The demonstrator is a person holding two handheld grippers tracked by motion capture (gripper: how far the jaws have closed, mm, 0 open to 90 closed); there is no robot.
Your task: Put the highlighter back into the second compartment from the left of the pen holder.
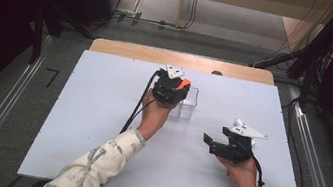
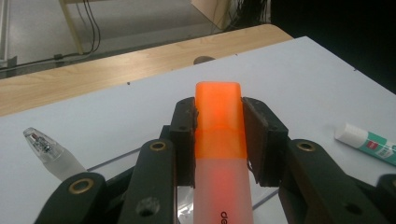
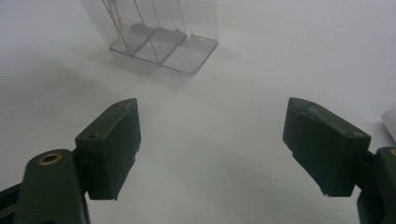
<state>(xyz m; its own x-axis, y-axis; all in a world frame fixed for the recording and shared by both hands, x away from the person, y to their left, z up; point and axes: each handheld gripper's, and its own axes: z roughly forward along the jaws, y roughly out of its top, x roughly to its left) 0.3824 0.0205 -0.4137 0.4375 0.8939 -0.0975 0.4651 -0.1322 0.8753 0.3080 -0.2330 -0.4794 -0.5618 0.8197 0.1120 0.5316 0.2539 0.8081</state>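
My left gripper (image 1: 172, 92) is shut on an orange highlighter (image 1: 184, 83) and hovers at the left side of a clear plastic box (image 1: 189, 104) in the middle of the white table. In the left gripper view the highlighter (image 2: 218, 112) stands between the two pads, orange cap pointing away, frosted barrel toward the camera. My right gripper (image 1: 217, 136) sits lower right of the box, held in a hand. In the right gripper view its jaws (image 3: 229, 149) stand wide apart over bare table, and the clear box (image 3: 159, 32) with inner dividers lies ahead.
A clear-capped pen (image 2: 46, 149) pokes up left of the left jaws. A white and green stick (image 2: 366, 143) lies on the white board (image 2: 303, 84) to their right. A wooden table edge (image 1: 180, 58) runs behind the board. Cables trail from both grippers.
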